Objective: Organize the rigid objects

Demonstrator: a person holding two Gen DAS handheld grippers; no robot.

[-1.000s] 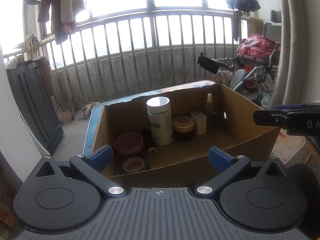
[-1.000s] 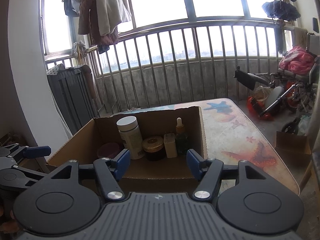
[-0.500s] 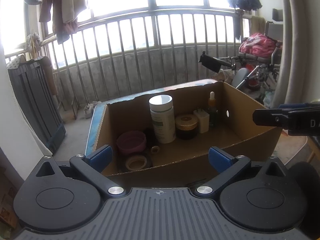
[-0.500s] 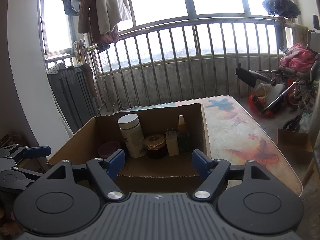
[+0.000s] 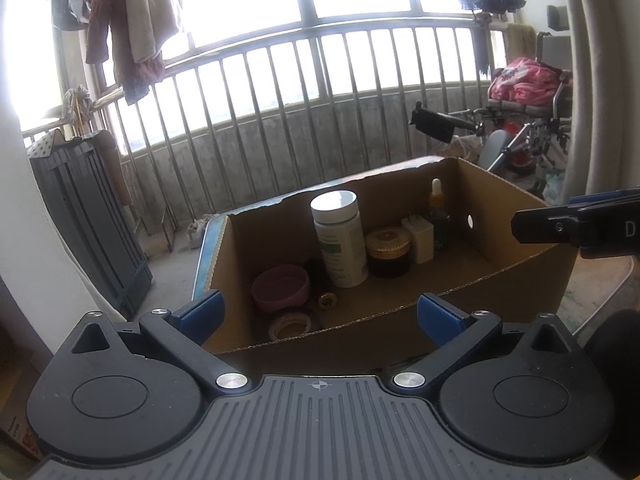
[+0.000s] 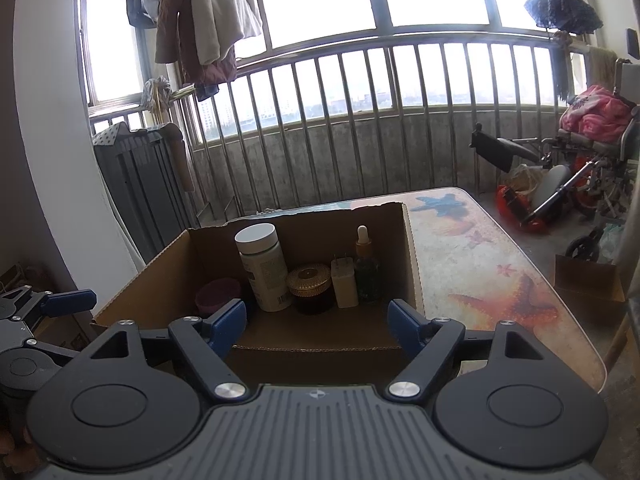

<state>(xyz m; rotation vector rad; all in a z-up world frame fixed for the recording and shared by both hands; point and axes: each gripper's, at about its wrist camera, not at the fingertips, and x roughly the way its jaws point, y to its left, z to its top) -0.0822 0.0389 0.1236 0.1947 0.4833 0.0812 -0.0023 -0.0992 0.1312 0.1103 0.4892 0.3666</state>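
An open cardboard box [image 6: 410,264] stands on a patterned table [image 6: 480,264]. Inside it are a white pill bottle [image 6: 264,268], a dark jar with a gold lid [image 6: 310,288], a white charger plug [image 6: 344,282], a green dropper bottle [image 6: 366,268] and a pink bowl [image 5: 280,286]. A tape roll [image 5: 290,326] lies near the box's front wall. My left gripper [image 5: 320,314] hangs open just before the box's near left corner, holding nothing. My right gripper [image 6: 318,318] hovers at the near wall; its jaws are opening and nothing is between them.
A metal railing and windows with hanging clothes [image 6: 208,32] run behind the table. A wheelchair with a pink blanket [image 6: 592,120] stands at the right. A dark folded rack [image 6: 136,176] leans at the left wall. Bare tabletop lies to the right of the box.
The right gripper's jaws have spread wider. The left wrist view has tilted slightly. Neither hand has shifted place, and the objects in the box stay put.
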